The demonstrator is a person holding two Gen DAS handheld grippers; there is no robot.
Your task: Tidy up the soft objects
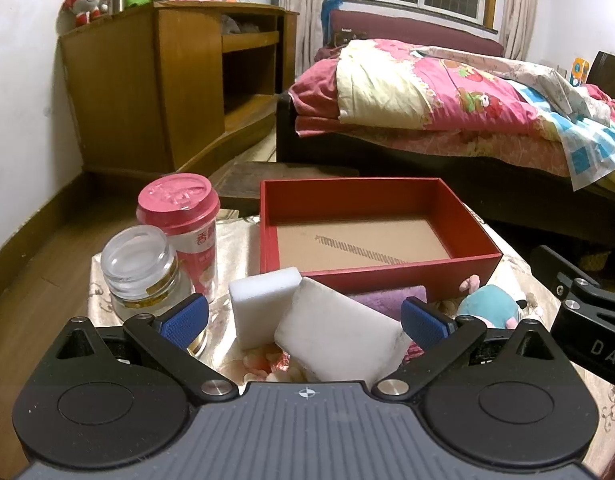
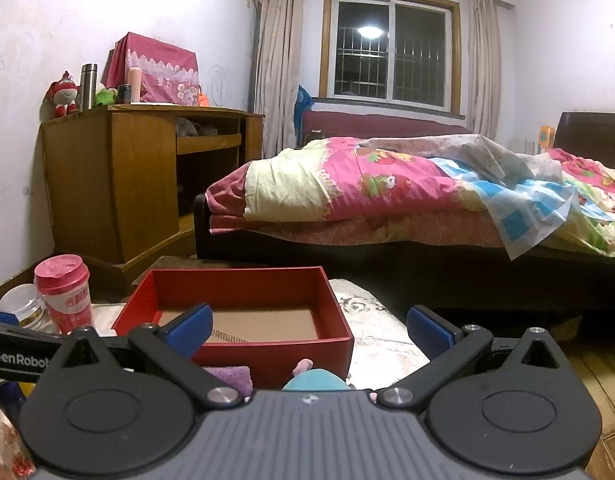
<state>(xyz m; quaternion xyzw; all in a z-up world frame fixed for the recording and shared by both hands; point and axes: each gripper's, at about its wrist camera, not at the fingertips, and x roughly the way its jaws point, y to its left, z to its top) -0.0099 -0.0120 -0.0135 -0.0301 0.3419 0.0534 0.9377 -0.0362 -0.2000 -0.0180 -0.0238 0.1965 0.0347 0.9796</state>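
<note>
left gripper point(image 1: 304, 320): jaws apart, two white sponges point(image 1: 307, 320) between them, touching neither | right gripper point(image 2: 309, 330): jaws apart, empty | red box point(image 1: 371, 276) at 12 o'clock, purple cloth point(image 1: 391, 298) and blue plush toy point(image 1: 491, 304) against its near wall | jar point(image 1: 139, 272), pink cup point(image 1: 183, 224) at 10 o'clock

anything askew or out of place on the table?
One white sponge lies tilted, propped against the upright sponge beside it. The red box holds none of the soft items yet. Both grippers are open and empty. No spill or damage visible.
</note>
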